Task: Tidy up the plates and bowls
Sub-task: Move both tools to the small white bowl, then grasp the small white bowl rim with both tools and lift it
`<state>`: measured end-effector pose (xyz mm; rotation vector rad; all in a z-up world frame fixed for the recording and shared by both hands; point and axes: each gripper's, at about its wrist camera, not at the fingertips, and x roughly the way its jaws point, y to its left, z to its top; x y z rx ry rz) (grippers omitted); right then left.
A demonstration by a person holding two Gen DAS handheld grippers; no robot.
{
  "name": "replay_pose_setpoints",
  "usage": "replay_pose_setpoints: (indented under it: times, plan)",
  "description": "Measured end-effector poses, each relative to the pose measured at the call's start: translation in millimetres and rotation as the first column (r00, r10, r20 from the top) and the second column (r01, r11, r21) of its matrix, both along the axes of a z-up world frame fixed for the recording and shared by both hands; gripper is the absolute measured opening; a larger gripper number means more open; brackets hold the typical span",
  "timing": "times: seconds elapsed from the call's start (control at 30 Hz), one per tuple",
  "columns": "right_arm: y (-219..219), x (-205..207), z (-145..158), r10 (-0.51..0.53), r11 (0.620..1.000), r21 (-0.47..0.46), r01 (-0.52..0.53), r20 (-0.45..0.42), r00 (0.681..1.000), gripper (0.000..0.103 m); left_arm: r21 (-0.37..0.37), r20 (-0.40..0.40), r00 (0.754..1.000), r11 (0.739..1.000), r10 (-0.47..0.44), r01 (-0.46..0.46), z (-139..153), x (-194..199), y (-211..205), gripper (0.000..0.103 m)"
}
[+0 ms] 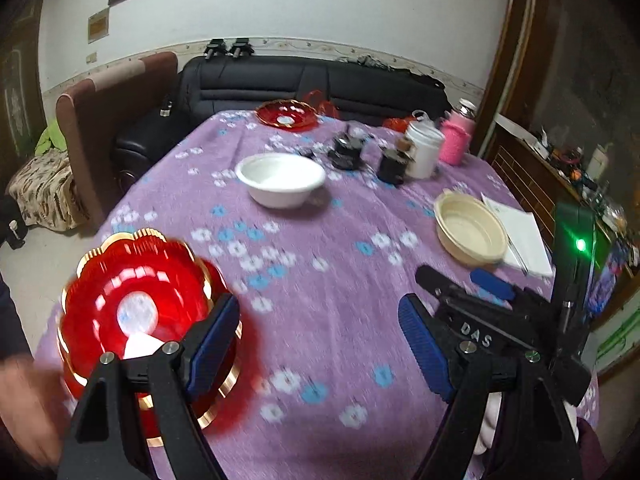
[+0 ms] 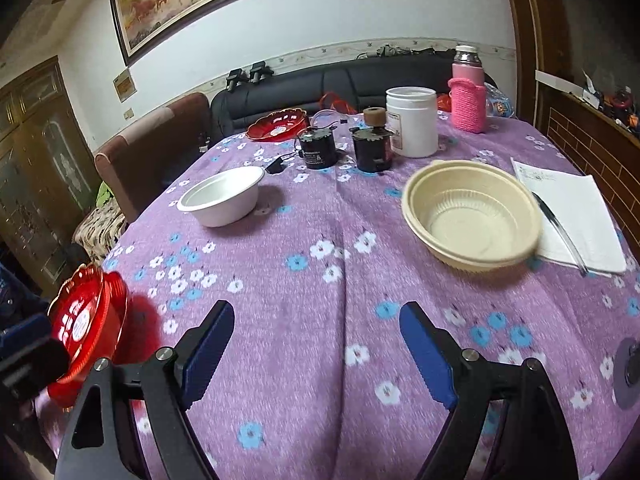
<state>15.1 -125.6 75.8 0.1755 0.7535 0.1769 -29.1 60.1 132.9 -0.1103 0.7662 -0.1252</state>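
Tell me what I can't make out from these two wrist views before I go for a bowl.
- Near red plate, left wrist view: motion-blurred, its lower edge hidden behind the left gripper finger; contact unclear.
- Same plate, right wrist view: partly covered by a dark object at the frame edge.
- Far red plate: rim behind a black canister.
- White jar label: too small.
- Right gripper: open, holding nothing.
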Motion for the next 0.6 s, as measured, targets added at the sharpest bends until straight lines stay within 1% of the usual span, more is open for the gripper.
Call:
replay_pose_setpoints:
  times: [0.13,0.27,0.33,0.37,0.47,0.5,0.57,0.6]
  plan:
    - [6.4,29.5,1.5,-0.007,1.000,0.024,0.007,-0.018,1.000,0.088,-0.027,-0.001,0.998,0.998,0.059,-0.059,15.3,40.2,32.0,0.081]
    - [8.0,64.6,2.7,-0.026,0.995,0.100,0.030,-0.043,0.999,0.088,-0.072,-0.052,0.993,0.991,0.111,-0.114,18.6,95.3,62.3,0.081]
    - [8.4,87.0,3.6,-0.037,0.986,0.162,0.046,-0.059,0.998,0.088,-0.086,-0.095,0.987,0.987,0.129,-0.137,14.5,124.8,73.6,0.081]
    - [9.2,95.0,4.0,-0.039,0.981,0.186,0.051,-0.064,0.997,0.088,-0.094,-0.126,0.981,0.982,0.150,-0.162,10.4,141.6,81.3,0.081]
    - [15.9,122.5,3.0,-0.040,0.964,0.258,0.058,-0.072,0.997,0.088,-0.151,-0.191,0.965,0.966,0.181,-0.211,-2.1,176.9,98.6,0.081]
    - [19.6,131.4,1.7,-0.040,0.960,0.272,0.059,-0.075,0.996,0.088,-0.156,-0.206,0.960,0.962,0.189,-0.223,-6.1,184.3,101.0,0.081]
    - [27.4,146.4,-2.7,-0.036,0.953,0.298,0.060,-0.086,0.996,0.088,-0.143,-0.235,0.950,0.960,0.205,-0.242,-14.7,201.2,104.5,0.081]
    - [31.7,154.5,-6.6,-0.034,0.949,0.309,0.062,-0.095,0.995,0.085,-0.128,-0.242,0.947,0.961,0.211,-0.247,-17.8,206.6,104.1,0.081]
